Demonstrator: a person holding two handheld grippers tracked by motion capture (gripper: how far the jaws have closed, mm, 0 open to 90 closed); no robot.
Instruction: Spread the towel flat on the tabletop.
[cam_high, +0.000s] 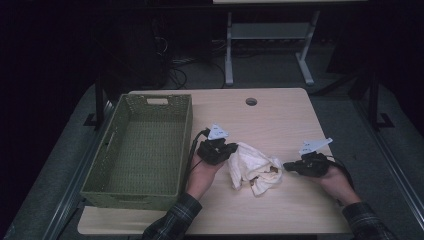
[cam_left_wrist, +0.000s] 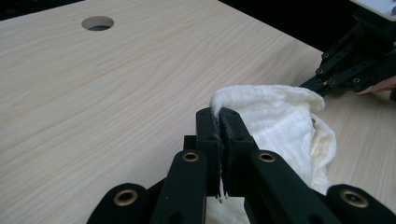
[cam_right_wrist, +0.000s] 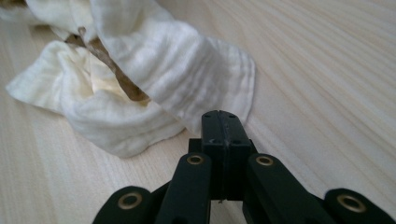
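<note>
The cloth (cam_high: 252, 169) lies crumpled on the table (cam_high: 280, 120), just right of the basket (cam_high: 145, 150), between the two grippers. The left gripper (cam_left_wrist: 219, 116) pinches the cloth's left edge, jaws pressed on the fabric. The right gripper (cam_right_wrist: 220, 122) sits at the cloth's right edge, jaws pressed together; whether they catch any fabric I cannot tell.

High view looks down; both claw views closely share the cloth (cam_high: 252, 170).
</note>
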